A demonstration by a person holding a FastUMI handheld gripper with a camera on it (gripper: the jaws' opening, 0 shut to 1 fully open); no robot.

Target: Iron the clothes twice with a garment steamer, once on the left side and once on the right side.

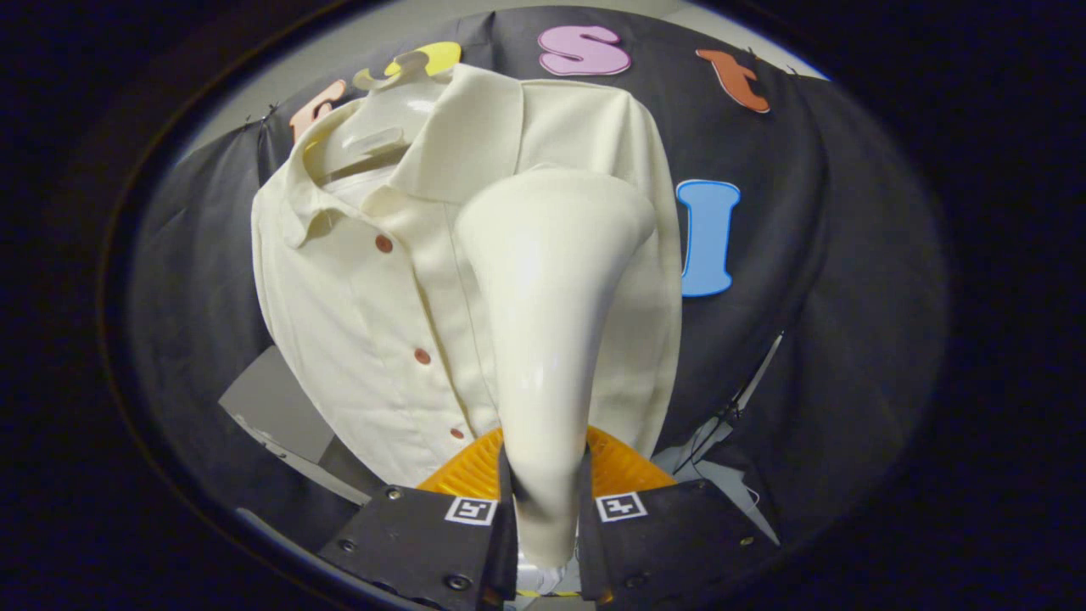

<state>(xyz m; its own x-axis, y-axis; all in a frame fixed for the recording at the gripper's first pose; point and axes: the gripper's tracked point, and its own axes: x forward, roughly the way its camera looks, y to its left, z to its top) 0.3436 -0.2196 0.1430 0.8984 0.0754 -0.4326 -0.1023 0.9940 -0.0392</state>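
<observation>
Hand-held gripper [545, 501] clamped on steamer [551, 280], upright.

Black cloth wall [831, 255], dim booth.

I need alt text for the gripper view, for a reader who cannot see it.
The hand-held gripper is shut on the handle of a cream garment steamer, whose head is raised in front of a cream buttoned shirt. The shirt hangs on a white hanger before the booth's black cloth wall.
</observation>
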